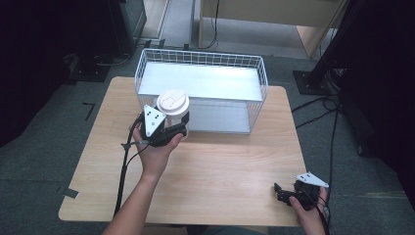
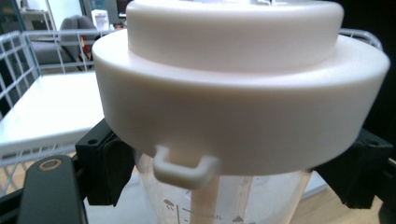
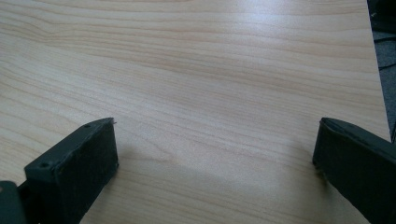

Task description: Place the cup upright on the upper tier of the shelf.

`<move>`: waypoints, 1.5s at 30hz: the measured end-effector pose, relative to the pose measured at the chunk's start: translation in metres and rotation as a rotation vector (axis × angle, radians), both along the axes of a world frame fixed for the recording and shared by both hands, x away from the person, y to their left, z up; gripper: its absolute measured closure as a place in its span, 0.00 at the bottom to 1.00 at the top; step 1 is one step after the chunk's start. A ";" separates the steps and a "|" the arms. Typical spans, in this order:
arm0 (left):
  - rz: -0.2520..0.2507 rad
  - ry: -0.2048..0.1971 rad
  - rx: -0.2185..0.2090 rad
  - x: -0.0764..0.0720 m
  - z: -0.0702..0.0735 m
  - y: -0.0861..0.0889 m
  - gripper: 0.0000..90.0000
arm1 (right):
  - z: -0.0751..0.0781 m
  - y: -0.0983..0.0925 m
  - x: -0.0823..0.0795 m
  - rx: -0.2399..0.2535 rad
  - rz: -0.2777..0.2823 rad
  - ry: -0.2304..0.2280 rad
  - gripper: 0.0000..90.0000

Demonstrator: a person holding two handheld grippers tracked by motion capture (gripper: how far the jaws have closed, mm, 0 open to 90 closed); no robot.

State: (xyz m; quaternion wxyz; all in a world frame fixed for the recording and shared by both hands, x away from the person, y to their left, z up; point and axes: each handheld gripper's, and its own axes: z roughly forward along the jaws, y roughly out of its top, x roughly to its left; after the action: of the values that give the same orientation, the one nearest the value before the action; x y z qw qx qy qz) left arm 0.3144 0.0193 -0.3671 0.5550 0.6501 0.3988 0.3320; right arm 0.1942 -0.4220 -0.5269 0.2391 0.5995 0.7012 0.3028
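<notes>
A clear plastic cup with a wide cream lid (image 1: 172, 102) is held upright above the table, just in front of the white wire basket (image 1: 247, 62). My left gripper (image 1: 171, 128) is shut on the cup's clear body below the lid. In the left gripper view the lid (image 2: 238, 88) looms close, with the black pads (image 2: 109, 170) pressing the cup's sides and printed measure marks on its wall. My right gripper (image 1: 283, 192) rests low at the table's near right corner. In the right gripper view its jaws stand wide apart over bare wood, fingertips (image 3: 88, 154) holding nothing.
The wooden table (image 1: 220, 161) has the wire basket at its back middle, with a white floor inside. Cables trail on the grey floor at the right. Dark stands flank the table on both sides.
</notes>
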 end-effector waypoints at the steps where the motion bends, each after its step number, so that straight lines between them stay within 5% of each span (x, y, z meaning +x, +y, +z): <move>1: 0.000 -0.004 -0.002 0.001 0.003 -0.001 0.18 | 0.000 0.000 0.000 0.000 0.000 0.000 0.00; 24: -0.013 -0.136 -0.003 0.022 0.061 -0.023 0.18 | 0.000 0.000 0.000 0.001 0.000 0.000 0.00; 28: -0.022 -0.179 0.006 0.035 0.070 -0.023 0.18 | 0.000 0.000 0.000 0.001 0.000 0.000 0.00; 35: -0.007 -0.165 -0.024 0.063 0.078 -0.024 0.18 | 0.000 0.000 0.000 0.001 0.001 0.001 0.00; 45: 0.022 -0.160 0.010 0.098 0.083 -0.022 0.18 | 0.000 0.000 0.000 0.000 0.001 -0.001 0.00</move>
State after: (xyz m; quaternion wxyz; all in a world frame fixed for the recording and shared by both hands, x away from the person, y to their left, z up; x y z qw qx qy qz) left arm 0.4126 -0.0027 -0.2838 0.5782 0.6197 0.3589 0.3910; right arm 0.1944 -0.4222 -0.5269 0.2392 0.5990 0.7014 0.3035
